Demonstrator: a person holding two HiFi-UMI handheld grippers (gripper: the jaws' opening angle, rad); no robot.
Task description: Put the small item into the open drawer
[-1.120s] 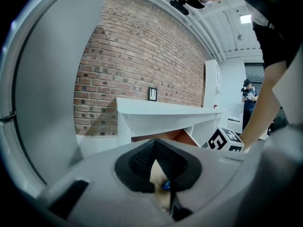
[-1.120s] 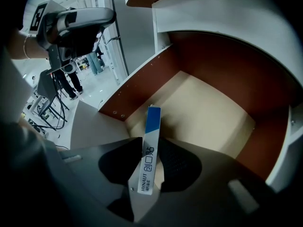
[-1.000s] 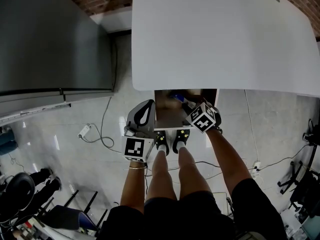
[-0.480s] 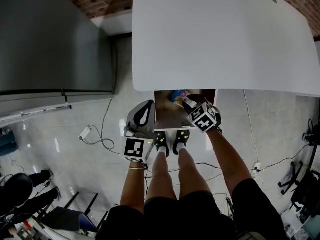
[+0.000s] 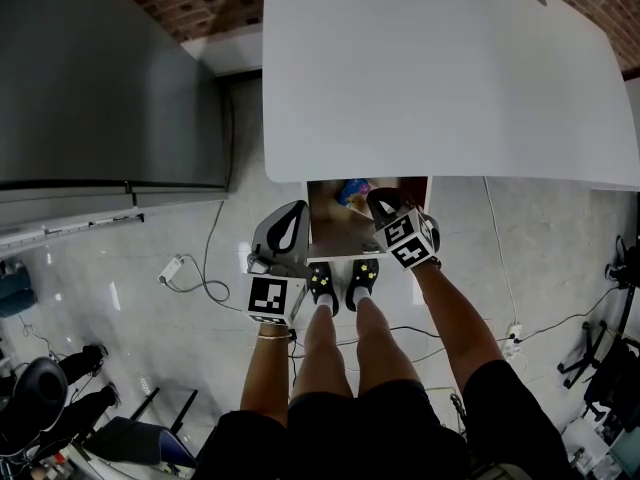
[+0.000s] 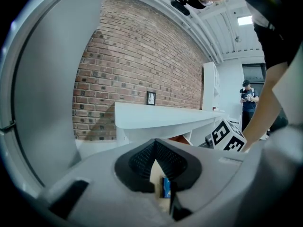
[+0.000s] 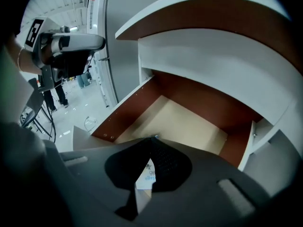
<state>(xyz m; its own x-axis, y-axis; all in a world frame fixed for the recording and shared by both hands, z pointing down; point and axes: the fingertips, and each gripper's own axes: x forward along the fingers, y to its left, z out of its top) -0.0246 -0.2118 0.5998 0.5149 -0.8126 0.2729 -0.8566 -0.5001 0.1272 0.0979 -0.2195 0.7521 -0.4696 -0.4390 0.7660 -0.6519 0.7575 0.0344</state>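
Right gripper (image 7: 151,139) just clenched empty over boxy wooden drawer (image 7: 126,111); left gripper (image 6: 154,146) clenched too.

Head view overhead; right gripper view close; both show drawer (image 5: 335,230).

The small item (image 5: 350,190), probably, lies in the open drawer (image 5: 335,230) under the table (image 5: 440,78), left of the right claw (image 5: 380,200).

Black shorts (image 5: 400,423), white socks (image 5: 321,299), black yellow-dotted shoes (image 5: 362,277).
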